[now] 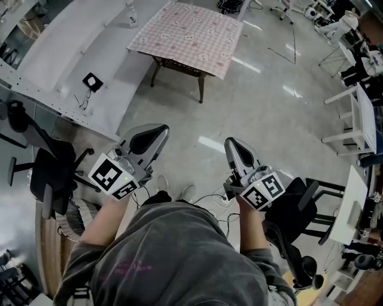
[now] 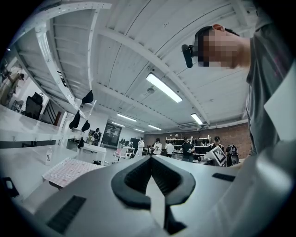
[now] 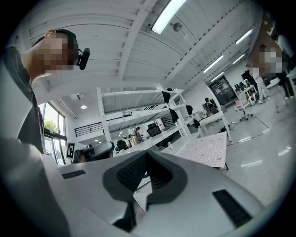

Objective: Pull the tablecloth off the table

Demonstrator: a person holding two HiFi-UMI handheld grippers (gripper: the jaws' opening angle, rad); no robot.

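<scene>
A pink checked tablecloth (image 1: 188, 33) covers a small dark-legged table (image 1: 201, 89) far ahead on the grey floor. It also shows low at the left in the left gripper view as the tablecloth (image 2: 69, 170), and at the right in the right gripper view as the tablecloth (image 3: 206, 149). My left gripper (image 1: 157, 129) and right gripper (image 1: 231, 143) are held close to my body, well short of the table. Both point toward it with jaws shut and nothing between them. In their own views the left gripper (image 2: 150, 158) and right gripper (image 3: 147, 153) have tips that meet.
A long white counter (image 1: 72, 54) runs along the left, with a small bottle (image 1: 131, 18) on it. Black office chairs stand at my left (image 1: 51, 170) and right (image 1: 293, 209). White tables (image 1: 359, 119) line the right side. Cables (image 1: 209, 200) lie by my feet. Several people (image 2: 187, 148) stand far off.
</scene>
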